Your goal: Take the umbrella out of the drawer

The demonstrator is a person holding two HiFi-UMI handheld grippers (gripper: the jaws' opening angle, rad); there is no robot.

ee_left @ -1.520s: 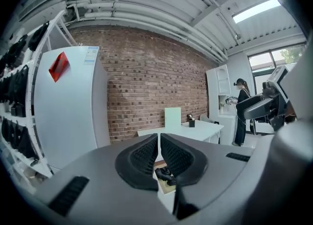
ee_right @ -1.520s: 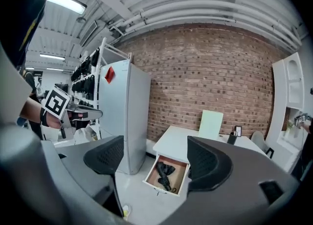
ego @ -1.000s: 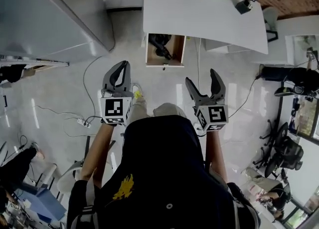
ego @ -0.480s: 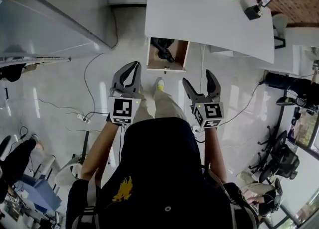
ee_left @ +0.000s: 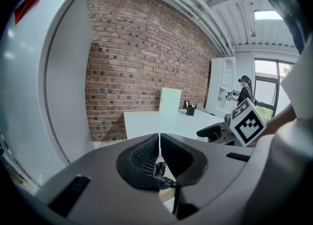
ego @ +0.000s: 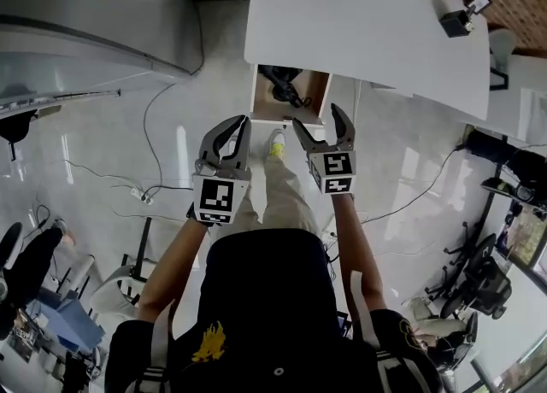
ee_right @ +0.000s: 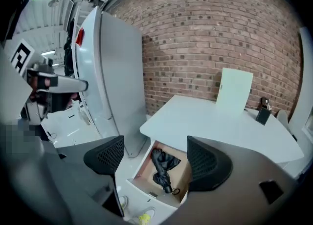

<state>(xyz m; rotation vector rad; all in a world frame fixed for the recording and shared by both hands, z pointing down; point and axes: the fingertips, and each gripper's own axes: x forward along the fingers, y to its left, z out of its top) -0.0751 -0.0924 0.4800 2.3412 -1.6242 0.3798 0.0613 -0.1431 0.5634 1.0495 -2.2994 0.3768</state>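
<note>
The drawer (ego: 313,92) is pulled out from under the near edge of the white tabletop (ego: 342,15). The black umbrella (ego: 280,84) lies folded inside it. Nothing holds it yet.

The right gripper (ego: 318,118) is open wide and empty. It hangs just in front of the drawer. The left gripper (ego: 241,123) is beside it, with its jaws pressed together and nothing between them.

I think the step now is to reach in. The open right gripper looks best for that. It should go down over the fat middle of the umbrella, with one jaw on each side, and then squeeze. The back of the drawer sits under the tabletop, so the umbrella should come forward first and then up. That way it will not bump the tabletop edge or the drawer walls.

The right gripper view looks right into the drawer (ee_right: 146,194). It shows the whole umbrella (ee_right: 164,168), with its thin end and a little loop toward the front. The head view shows only a dark lump there, but it shows both grippers and how near they are. Only the left gripper view shows clearly that the left gripper (ee_left: 159,138) is closed.
</note>
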